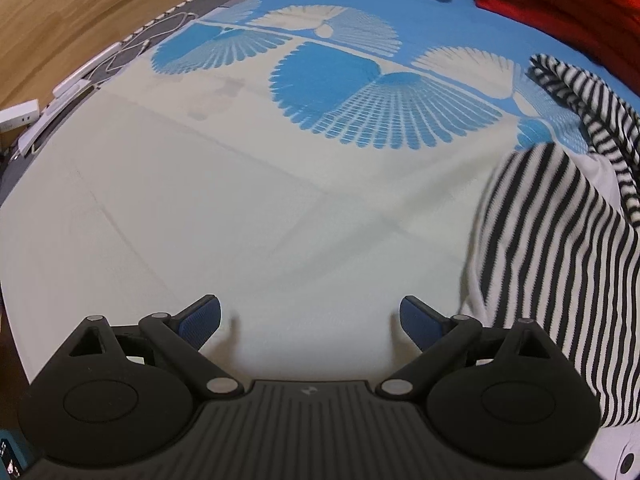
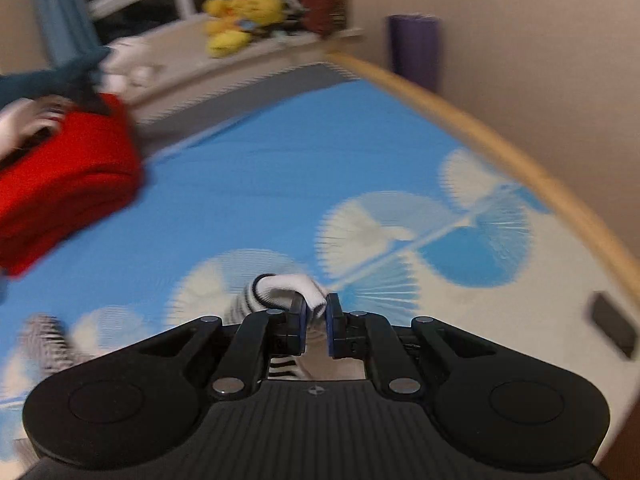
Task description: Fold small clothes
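Holding: I have the black-and-white striped knit garment (image 2: 280,292) pinched by a white hem fold in my right gripper (image 2: 316,312), jaws clamped on the cloth.
Garment lie: it hangs off the pads, long axis running down toward the blue-and-cream fan-print bed sheet (image 1: 240,200); the lower end is blurred.
Left gripper (image 1: 310,320): jaws wide apart, nothing between them, above bare sheet, striped cloth just beside it.
Beyond: folded red fabric (image 2: 68,176) near the sheet's far edge.
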`<state>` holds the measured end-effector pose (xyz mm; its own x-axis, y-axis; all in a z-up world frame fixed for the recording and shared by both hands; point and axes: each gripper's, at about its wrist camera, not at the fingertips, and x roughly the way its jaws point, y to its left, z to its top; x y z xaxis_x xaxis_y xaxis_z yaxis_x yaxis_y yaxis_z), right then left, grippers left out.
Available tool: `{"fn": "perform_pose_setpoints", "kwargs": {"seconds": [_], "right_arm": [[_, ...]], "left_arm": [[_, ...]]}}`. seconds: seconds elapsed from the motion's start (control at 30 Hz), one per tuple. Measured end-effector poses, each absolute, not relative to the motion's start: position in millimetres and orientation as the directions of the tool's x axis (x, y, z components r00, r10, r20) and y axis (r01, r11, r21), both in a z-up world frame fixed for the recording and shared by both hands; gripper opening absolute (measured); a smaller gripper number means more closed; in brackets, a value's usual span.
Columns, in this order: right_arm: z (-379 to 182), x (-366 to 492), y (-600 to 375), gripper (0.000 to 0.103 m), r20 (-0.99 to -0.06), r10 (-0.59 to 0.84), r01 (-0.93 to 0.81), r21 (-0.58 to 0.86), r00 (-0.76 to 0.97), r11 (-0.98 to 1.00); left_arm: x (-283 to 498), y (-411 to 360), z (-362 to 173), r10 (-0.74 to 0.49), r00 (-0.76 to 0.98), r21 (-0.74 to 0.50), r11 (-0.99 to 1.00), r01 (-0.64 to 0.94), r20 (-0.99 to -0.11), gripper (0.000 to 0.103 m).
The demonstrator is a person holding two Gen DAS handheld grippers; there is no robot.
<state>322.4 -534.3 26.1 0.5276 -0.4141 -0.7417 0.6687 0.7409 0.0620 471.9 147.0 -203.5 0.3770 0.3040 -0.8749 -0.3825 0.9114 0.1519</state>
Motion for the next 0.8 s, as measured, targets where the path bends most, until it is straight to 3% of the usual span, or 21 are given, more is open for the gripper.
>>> {"fn": "perform_pose_setpoints", "kwargs": {"seconds": [0.23, 0.4, 0.53, 0.73, 0.8], "right_arm": [[-6, 282, -558, 0.008, -0.774, -0.545, 0.835, -0.038, 0.323, 0.548], [-10, 299, -518, 0.008, -0.771, -0.483, 0.776, 0.022, 0.415, 0.631], [7, 343, -445, 0.008, -0.765, -0.3, 0.601, 0.141, 0.571, 0.787], [11, 409, -274, 0.008, -0.728, 0.142, 0.211, 0.371, 0.671, 0.904], [-3, 425, -219, 0.016, -0.707, 0.261, 0.137, 0.452, 0.658, 0.881]], "left_arm": [[462, 168, -194, 0.283, 0.379, 0.112, 0.903, -0.415, -0.881, 0.098], [459, 176, -190, 0.278, 0.386, 0.1, 0.901, -0.422, -0.88, 0.098], [457, 181, -187, 0.268, 0.391, 0.078, 0.896, -0.438, -0.881, 0.098], [453, 190, -184, 0.27, 0.392, 0.074, 0.891, -0.448, -0.879, 0.098], [452, 194, -185, 0.272, 0.386, 0.074, 0.887, -0.456, -0.882, 0.098]]}}
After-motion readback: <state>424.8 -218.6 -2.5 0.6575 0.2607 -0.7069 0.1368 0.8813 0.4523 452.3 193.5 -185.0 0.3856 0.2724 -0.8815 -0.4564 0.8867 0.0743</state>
